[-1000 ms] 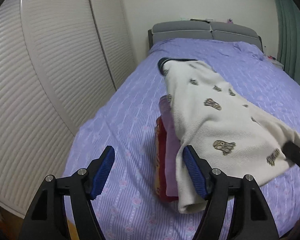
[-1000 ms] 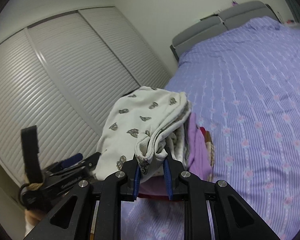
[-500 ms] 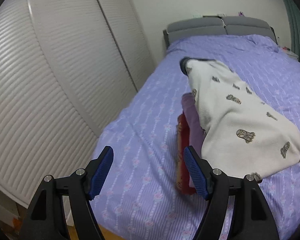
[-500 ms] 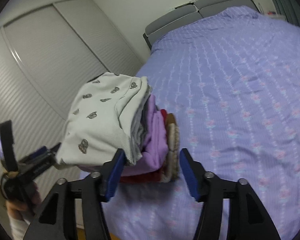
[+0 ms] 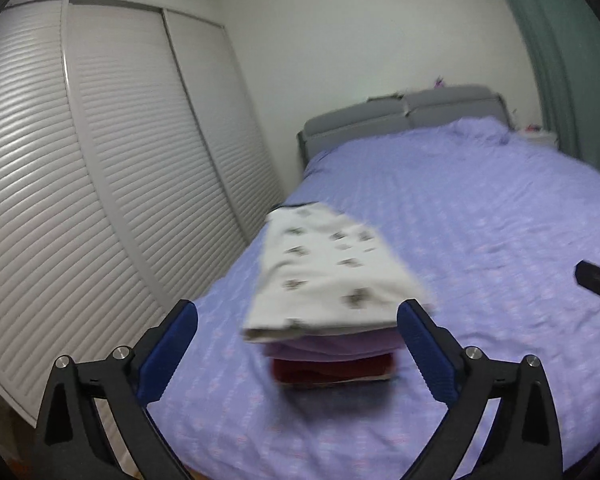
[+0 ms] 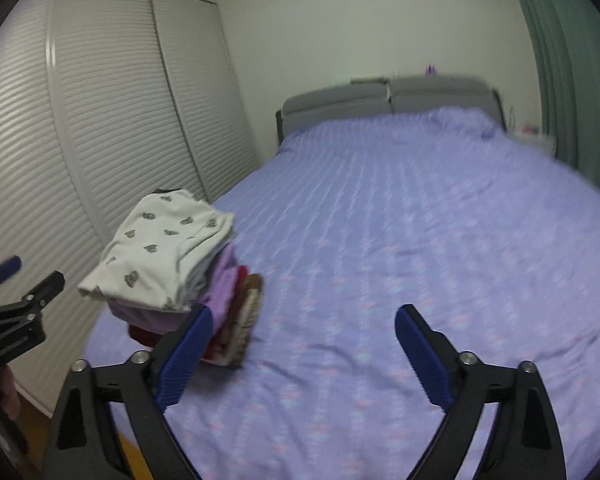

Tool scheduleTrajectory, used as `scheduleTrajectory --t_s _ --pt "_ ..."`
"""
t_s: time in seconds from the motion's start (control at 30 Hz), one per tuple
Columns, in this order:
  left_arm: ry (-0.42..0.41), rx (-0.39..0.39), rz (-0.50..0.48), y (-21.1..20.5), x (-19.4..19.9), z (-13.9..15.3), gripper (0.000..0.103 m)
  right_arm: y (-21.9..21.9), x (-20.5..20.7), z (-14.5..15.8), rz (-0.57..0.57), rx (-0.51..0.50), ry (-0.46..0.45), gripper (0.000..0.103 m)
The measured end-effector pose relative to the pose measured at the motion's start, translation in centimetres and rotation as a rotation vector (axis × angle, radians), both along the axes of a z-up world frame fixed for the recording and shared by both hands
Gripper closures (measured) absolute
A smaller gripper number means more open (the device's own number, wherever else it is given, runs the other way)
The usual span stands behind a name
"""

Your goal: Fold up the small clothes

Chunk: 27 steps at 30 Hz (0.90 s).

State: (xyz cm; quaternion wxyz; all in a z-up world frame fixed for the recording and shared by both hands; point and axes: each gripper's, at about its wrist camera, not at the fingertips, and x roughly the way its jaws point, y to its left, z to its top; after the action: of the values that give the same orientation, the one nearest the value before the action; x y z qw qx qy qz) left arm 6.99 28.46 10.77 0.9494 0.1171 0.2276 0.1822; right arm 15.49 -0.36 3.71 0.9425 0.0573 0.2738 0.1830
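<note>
A folded cream garment with small dark prints [image 5: 328,276] [image 6: 160,252] tops a stack of folded clothes: lilac [image 5: 332,346] [image 6: 220,288], red [image 5: 332,370] and brown [image 6: 248,320] pieces beneath. The stack rests near the bed's left front corner. My left gripper [image 5: 298,350] has drawn back from the stack, its jaws still opening, nothing between its blue pads [image 5: 168,354]. My right gripper [image 6: 302,354] is to the right of the stack, jaws opening too, only bedspread between them. Each gripper shows at the other view's edge: right gripper [image 5: 598,280], left gripper [image 6: 16,312].
A lilac patterned bedspread [image 6: 400,240] covers the bed, with a grey headboard [image 5: 404,118] at the far end. White louvred wardrobe doors [image 5: 100,180] run close along the bed's left side. A green curtain [image 6: 560,60] hangs on the right. A hand [image 6: 0,396] holds the left gripper.
My right gripper let go of the cream garment's edge and opened wide. Both grippers pulled back from the stack, and the garment now lies flat on top.
</note>
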Motion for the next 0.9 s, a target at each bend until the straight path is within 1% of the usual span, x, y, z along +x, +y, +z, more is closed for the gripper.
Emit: scheduleTrajectory --t_s 0.1,0.2,0.27,0.3,0.4,0.53,0.67,0.77,0.9 --pt "-0.024 -0.041 -0.043 -3.5 -1.2 -0.2 0.0 -2.7 -1.7 0.9 -0.002 -0.053 -0.048 0.001" --pt "-0.021 -0.085 -0.087 -6.3 -1.7 -0.5 0.0 -5.8 -3.6 1.4 -0.017 -0.108 -0.086 0.001" --pt "-0.017 -0.144 -0.117 -7.9 -2.1 -0.8 0.0 -8.0 -4.9 1.6 -0.041 -0.136 -0.104 0.001" --pt "-0.011 -0.171 -0.123 -8.7 -2.2 -1.2 0.0 -8.9 -5.3 1.6 -0.055 -0.143 -0.11 0.001" --pt "-0.008 -0.208 -0.159 -11.5 -3.1 -1.9 0.0 -12.3 -7.1 1.6 -0.092 -0.152 -0.114 0.001" --pt "-0.008 -0.196 -0.203 -15.0 -4.3 -2.3 0.0 -15.9 -9.3 1.5 -0.126 -0.172 -0.109 0.001" --pt "0.0 -0.224 -0.262 -17.8 -5.3 -2.5 0.0 -18.4 -11.4 1.4 -0.159 -0.208 -0.117 0.001" --pt "0.005 -0.227 -0.281 -19.4 -6.0 -2.8 0.0 -20.2 -12.7 1.4 -0.183 -0.201 -0.111 0.001" --pt "0.002 -0.207 -0.312 -21.3 -7.3 -3.0 0.0 -21.6 -14.0 1.1 -0.207 -0.195 -0.105 0.001"
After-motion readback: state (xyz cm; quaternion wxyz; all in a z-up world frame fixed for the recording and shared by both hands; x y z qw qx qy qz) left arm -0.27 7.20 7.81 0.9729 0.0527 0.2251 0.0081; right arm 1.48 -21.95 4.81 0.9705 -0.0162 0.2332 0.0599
